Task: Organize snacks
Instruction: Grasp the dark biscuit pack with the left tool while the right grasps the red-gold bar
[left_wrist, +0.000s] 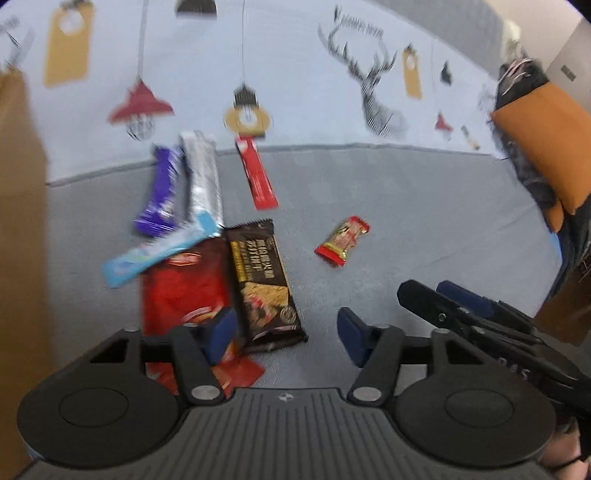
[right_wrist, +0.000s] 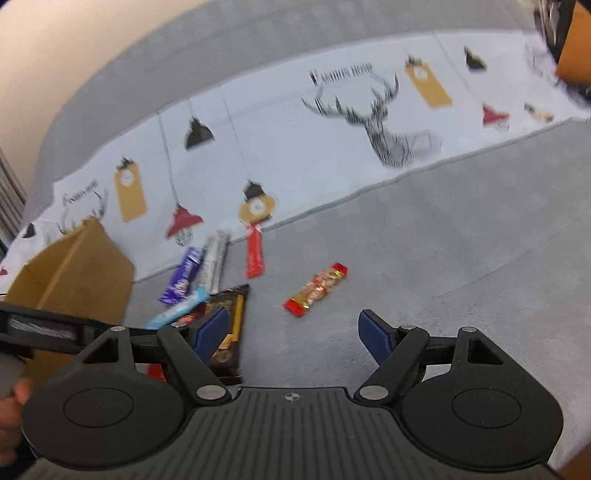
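Now, through your left wrist camera, your left claw (left_wrist: 282, 332) gapes wide above the grey sofa seat (left_wrist: 424, 221), the dark brown bar (left_wrist: 264, 280) between its fingers. Through your right wrist camera, your right claw (right_wrist: 293, 334) hangs wide and empty, the red-gold candy (right_wrist: 317, 289) lying just ahead.

Print on the snack wrappers (left_wrist: 264, 280) and sofa cover (right_wrist: 341, 74) is too blurred to read.

On the grey sofa seat, a purple bar (left_wrist: 159, 192), a silver packet (left_wrist: 203, 181), a light-blue stick (left_wrist: 159, 254), a red bag (left_wrist: 184, 284) and a dark-brown biscuit bar (left_wrist: 264, 280) lie clustered, with a red sachet (left_wrist: 256, 173) just beyond and a red-gold candy (left_wrist: 341, 240) apart.
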